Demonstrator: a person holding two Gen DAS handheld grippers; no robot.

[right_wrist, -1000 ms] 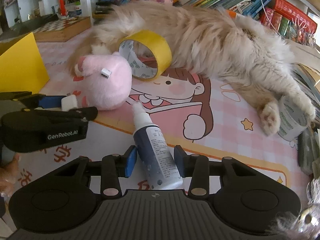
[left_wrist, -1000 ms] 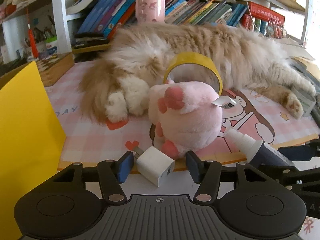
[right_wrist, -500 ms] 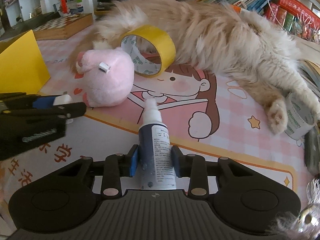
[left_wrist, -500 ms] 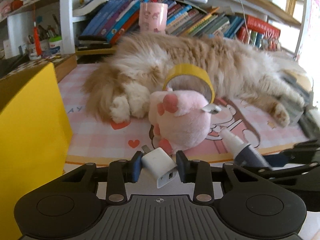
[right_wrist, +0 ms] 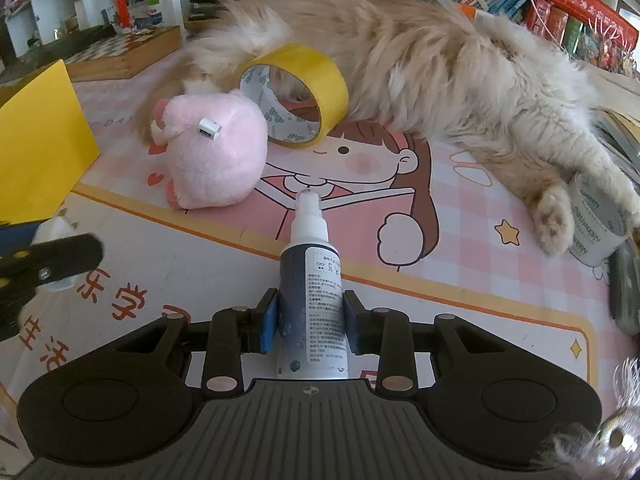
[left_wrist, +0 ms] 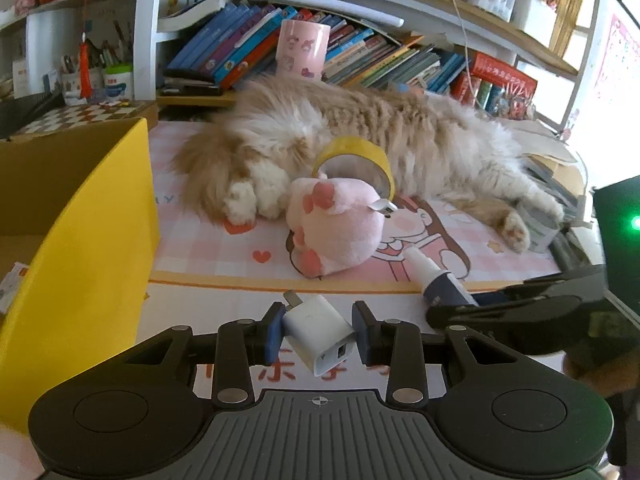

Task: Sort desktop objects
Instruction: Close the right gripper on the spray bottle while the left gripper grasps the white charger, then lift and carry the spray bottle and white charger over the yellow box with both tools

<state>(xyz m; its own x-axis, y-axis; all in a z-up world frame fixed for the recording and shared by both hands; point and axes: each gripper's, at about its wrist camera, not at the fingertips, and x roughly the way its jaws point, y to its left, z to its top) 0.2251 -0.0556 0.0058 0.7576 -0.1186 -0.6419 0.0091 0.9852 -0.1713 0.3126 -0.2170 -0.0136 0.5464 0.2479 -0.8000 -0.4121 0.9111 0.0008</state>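
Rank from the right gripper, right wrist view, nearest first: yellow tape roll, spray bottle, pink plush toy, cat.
1. Spray bottle: clamped between the right gripper pads, nozzle pointing away.
2. Pink plush toy: ahead and left, on the pink mat.
3. Yellow tape roll: behind the plush, on its edge, against the cat.
4. Cat: lying across the back; its hind paw reaches nearer on the right.

Right gripper (right_wrist: 310,322) clamped on spray bottle (right_wrist: 310,304), pads pressed on both sides of the dark body, white nozzle pointing away toward the pink plush toy (right_wrist: 214,152). Jaws closed in over the last second, now settled. Yellow tape roll (right_wrist: 296,92) just behind the plush, leaning on the cat (right_wrist: 420,64). Yellow box (right_wrist: 36,140) left of the plush. Left gripper (right_wrist: 48,264) at frame's left edge, near the plush.
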